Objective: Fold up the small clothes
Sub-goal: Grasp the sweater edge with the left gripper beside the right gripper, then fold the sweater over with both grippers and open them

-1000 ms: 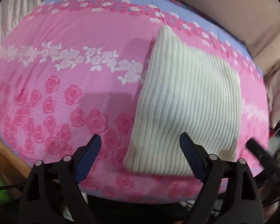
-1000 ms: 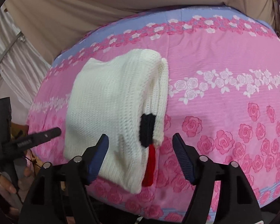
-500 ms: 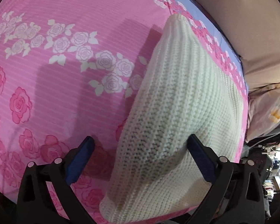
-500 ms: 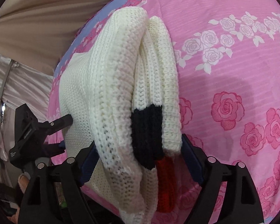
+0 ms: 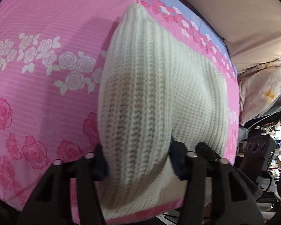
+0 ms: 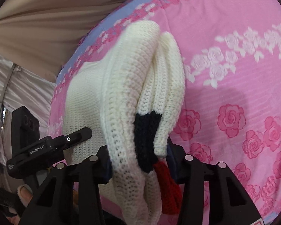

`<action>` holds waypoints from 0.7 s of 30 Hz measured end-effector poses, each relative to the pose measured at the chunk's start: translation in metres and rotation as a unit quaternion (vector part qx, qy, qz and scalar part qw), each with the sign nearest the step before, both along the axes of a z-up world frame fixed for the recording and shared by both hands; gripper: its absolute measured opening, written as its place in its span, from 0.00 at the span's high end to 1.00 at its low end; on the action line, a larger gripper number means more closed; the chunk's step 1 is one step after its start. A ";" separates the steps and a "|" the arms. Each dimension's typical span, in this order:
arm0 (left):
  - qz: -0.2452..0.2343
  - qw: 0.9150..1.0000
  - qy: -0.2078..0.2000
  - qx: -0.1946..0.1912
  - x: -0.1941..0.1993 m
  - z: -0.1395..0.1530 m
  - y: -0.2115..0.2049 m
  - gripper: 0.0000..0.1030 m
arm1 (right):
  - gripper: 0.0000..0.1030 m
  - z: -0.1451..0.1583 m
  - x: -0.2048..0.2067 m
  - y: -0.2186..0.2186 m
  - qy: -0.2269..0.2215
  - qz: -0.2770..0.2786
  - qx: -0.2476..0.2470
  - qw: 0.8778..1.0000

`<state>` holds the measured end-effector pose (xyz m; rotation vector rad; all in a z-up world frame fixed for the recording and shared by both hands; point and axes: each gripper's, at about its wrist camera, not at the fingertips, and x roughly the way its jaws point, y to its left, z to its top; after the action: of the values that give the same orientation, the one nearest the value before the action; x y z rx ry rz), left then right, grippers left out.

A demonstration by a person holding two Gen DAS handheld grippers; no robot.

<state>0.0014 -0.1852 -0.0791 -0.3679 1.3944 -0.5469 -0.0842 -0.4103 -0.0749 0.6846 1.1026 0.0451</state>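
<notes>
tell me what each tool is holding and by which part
Both hold the cream knit sweater: the left tool pinches one near corner, the right tool the other near corner, at the navy and red trim.

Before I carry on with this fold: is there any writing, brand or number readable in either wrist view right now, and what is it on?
"GenRobot.AI": white print on the black body of the left tool, seen in the right wrist view.
A smaller line of white print lower on that same body: too small to read.
White sweater, pink rose bedsheet: no writing visible in either view.
Cluttered shelves at the left wrist view's right edge: too blurred to read.
</notes>
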 end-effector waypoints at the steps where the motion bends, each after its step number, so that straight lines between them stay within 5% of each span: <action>1: -0.001 1.000 -0.004 -0.007 -0.002 0.011 0.003 0.61 | 0.58 0.011 0.000 0.003 -0.008 0.001 -0.009 1.000; 12: -0.059 0.994 -0.086 -0.036 -0.030 0.131 0.026 0.69 | 0.58 0.117 -0.016 0.021 -0.073 0.003 -0.033 0.997; 21: -0.064 0.987 -0.136 -0.051 -0.030 0.183 0.067 0.76 | 0.61 0.163 -0.016 0.073 -0.120 0.023 -0.041 0.992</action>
<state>-0.0289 -0.1183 0.1040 -0.2751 1.1349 -0.7484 -0.1003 -0.3372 0.0880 0.5630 0.8843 0.1177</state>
